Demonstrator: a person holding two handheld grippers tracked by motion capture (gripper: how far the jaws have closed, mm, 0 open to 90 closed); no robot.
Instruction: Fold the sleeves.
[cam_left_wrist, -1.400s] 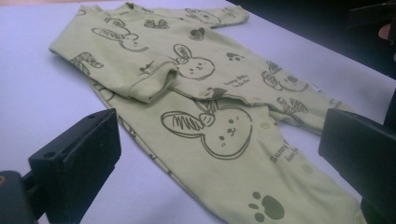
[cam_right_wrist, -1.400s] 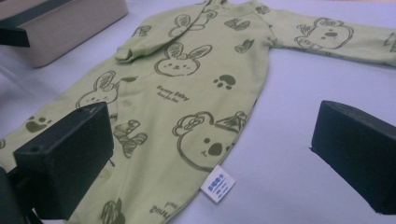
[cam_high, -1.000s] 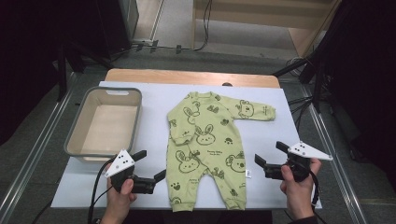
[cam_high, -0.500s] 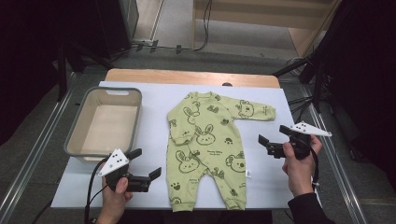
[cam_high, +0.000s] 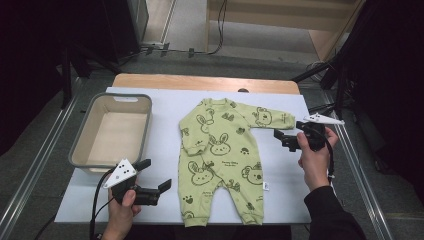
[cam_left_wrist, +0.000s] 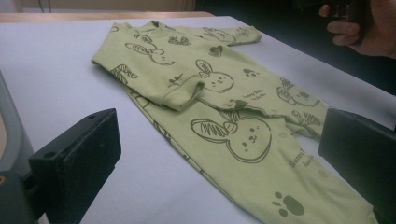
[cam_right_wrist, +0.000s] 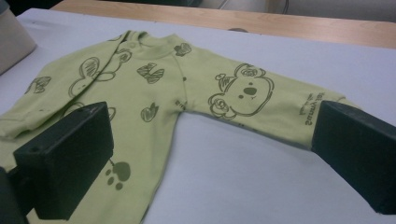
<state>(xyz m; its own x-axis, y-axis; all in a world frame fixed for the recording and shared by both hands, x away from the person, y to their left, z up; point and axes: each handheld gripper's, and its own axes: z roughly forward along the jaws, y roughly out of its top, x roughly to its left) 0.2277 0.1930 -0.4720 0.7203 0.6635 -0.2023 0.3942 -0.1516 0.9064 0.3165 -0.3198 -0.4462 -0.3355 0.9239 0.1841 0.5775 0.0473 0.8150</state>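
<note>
Small dark lettering was seen printed on the green romper (cam_left_wrist: 219, 107), on its leg and on its sleeve cuff (cam_right_wrist: 310, 109), but no word could be read with certainty.

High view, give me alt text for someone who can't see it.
A light green baby romper printed with animals lies flat on a white table cover, one sleeve folded across its chest and the other stretched out. A person holds the open left gripper near one leg and the open right gripper by the outstretched sleeve. An empty beige bin sits at the left.
</note>
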